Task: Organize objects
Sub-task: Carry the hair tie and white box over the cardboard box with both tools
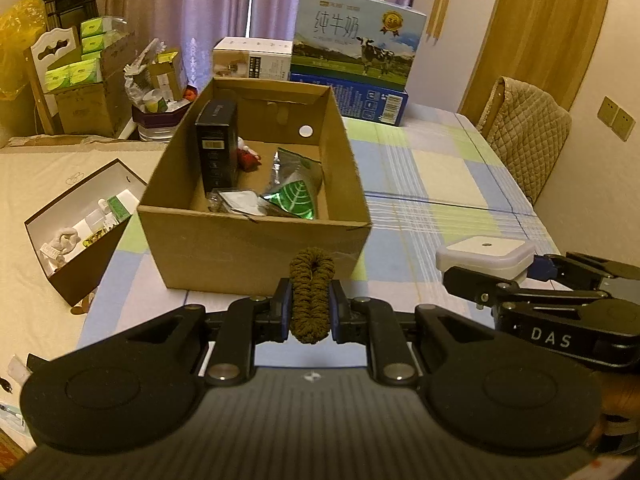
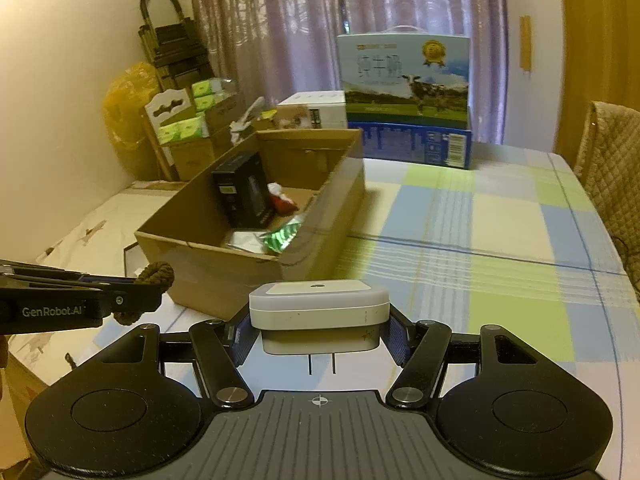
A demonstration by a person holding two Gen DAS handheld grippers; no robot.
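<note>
Two prongs under right tool's (image 2: 319,334) clamped white plug (image 2: 319,312), right view only; left tool (image 1: 310,310) pinching brown scrunchie (image 1: 311,296).

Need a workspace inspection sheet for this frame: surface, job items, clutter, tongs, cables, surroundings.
Surface: table under a checked cloth, mostly bare on the right.
Job's things: open cardboard box holding a black box, a green leaf packet, a small red item.
Clutter: milk carton on the table beyond the box; white-lined open box to the left, off the table.
Tongs: left tongs shut on brown hair tie; right tongs shut on white plug-in device.
Cables: nothing seen.
Surroundings: curtains, quilted chair, stacked cartons at left.
</note>
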